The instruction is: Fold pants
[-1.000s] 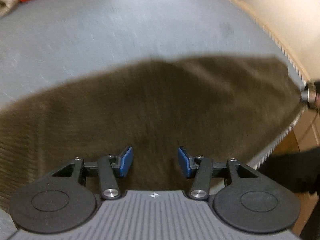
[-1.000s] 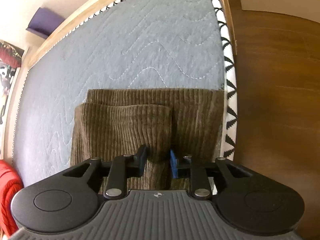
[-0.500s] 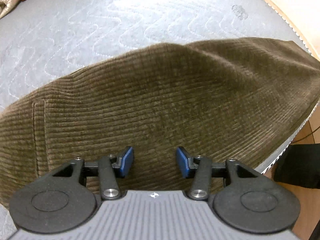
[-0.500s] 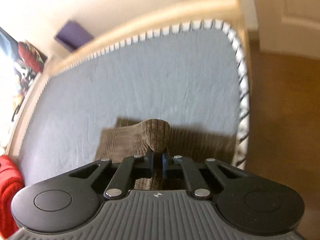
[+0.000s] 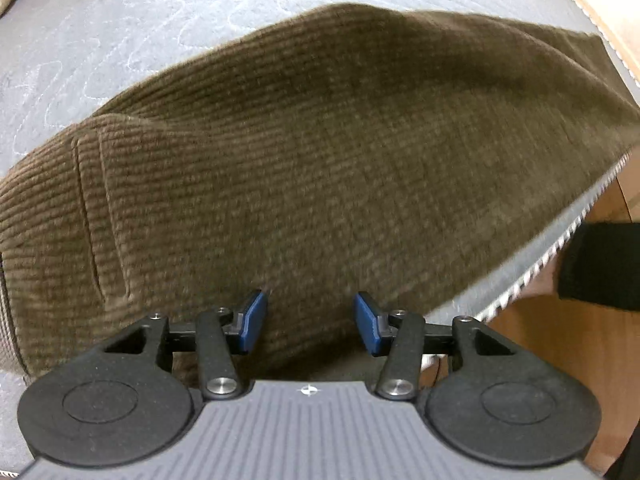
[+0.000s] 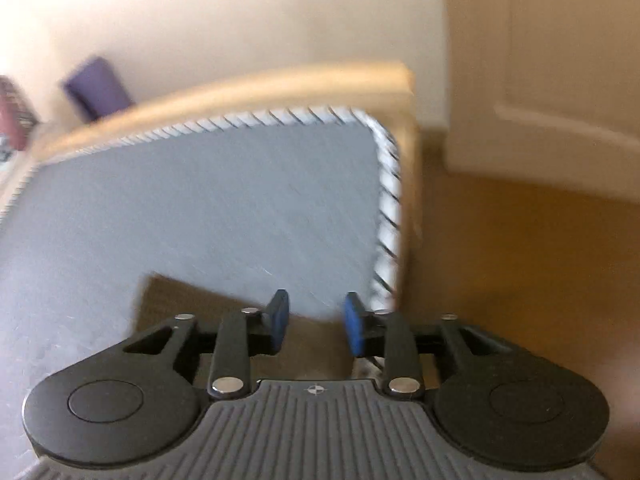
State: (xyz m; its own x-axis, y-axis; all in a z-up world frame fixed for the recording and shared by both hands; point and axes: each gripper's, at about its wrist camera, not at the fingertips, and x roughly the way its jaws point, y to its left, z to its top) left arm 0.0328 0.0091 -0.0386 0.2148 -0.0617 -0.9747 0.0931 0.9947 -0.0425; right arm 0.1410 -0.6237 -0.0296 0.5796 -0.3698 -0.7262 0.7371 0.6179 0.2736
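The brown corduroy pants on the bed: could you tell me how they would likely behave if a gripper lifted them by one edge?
The corduroy pants would probably droop and unfold, since they lie soft and humped over the mattress. The ribbed cloth looks grippy, so slipping seems unlikely. Stacked layers suggest some weight for one pinch.

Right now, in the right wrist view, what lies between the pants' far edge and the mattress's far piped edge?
Nothing: bare grey quilted mattress runs from the brown corduroy pants to the piped edge. The right wrist view shows it, though blurred.
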